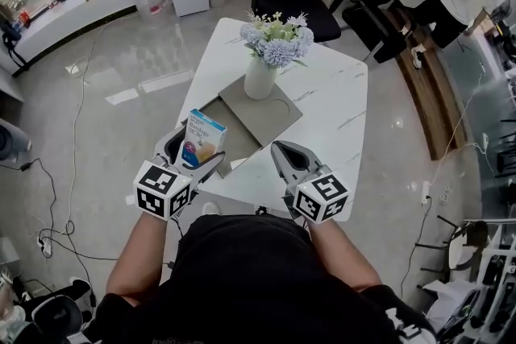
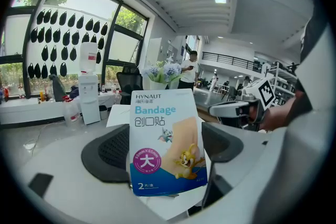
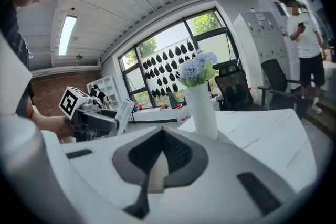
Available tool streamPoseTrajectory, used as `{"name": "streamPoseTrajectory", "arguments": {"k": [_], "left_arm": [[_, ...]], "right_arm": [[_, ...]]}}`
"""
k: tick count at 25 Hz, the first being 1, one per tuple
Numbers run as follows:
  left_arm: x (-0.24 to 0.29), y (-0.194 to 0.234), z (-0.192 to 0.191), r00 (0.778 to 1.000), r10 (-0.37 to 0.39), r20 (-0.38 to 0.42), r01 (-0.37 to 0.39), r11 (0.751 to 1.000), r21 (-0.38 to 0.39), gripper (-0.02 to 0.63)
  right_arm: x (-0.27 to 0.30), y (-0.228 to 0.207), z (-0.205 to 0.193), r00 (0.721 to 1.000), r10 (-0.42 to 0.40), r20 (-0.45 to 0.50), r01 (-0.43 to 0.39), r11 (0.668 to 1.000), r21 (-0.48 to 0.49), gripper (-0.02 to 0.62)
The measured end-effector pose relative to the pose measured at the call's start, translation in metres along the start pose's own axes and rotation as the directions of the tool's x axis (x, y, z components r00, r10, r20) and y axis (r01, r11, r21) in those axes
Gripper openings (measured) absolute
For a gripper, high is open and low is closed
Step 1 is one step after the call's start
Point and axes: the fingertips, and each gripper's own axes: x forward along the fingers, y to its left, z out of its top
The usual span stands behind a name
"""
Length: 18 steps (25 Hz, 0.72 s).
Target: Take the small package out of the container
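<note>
We're seeing the small package (image 2: 165,141): white up top, blue lettering, blue band below, a magenta circle and a tan cartoon mouse. Our table (image 1: 339,109) is white marble with thin grey veins, the container (image 1: 274,113) flat grey, the vase (image 1: 260,78) white, its flowers (image 1: 276,40) pale lilac-blue.

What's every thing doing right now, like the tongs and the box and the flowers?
Left tongs: shut on the bandage box.
Right tongs: shut, empty.
Bandage box: upright, held in the air.
Vase: upright on the table, holding flowers.
</note>
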Motion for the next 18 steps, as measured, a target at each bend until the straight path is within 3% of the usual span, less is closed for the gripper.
{"name": "streamPoseTrajectory", "arguments": {"k": [18], "left_arm": [[0.0001, -0.0007, 0.0009, 1.000, 0.009, -0.003, -0.009, 1.000, 0.011, 0.425]], "right_arm": [[-0.0004, 0.0033, -0.0027, 1.000, 0.024, 0.001, -0.024, 1.000, 0.000, -0.002]]}}
